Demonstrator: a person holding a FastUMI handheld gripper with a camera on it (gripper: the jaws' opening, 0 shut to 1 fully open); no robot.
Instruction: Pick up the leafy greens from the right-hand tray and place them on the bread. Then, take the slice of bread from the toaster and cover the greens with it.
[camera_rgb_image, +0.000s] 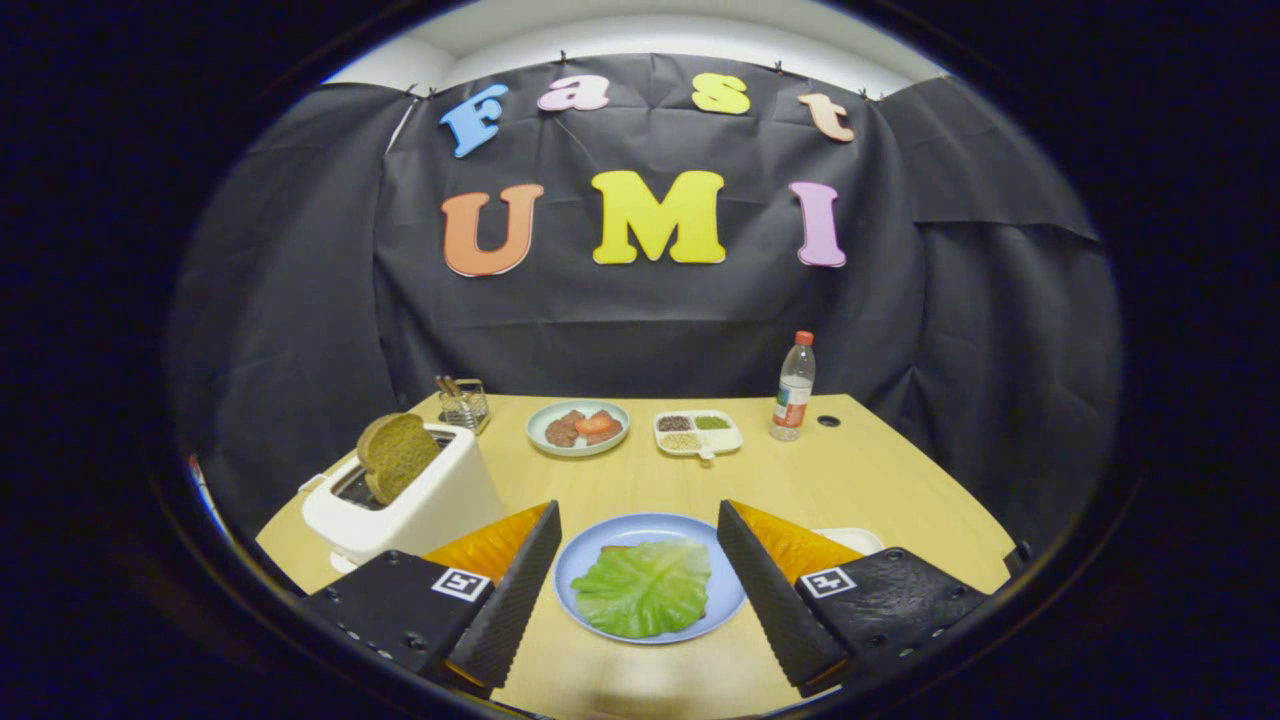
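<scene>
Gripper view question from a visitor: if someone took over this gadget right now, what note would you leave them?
Gripper: open, holding nothing, fingers either side of the blue plate.
Leafy greens: already on the bread, which peeks out beneath them on that plate.
Toaster: beyond the left finger, bread slice sticking up from its slot.
Done: greens placed.
Left: take the toaster slice and cover the greens.

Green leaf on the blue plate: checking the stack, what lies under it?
A brown bread edge peeks out behind the green lettuce leaf on the round blue plate; the rest is covered. Jaws open.
</scene>
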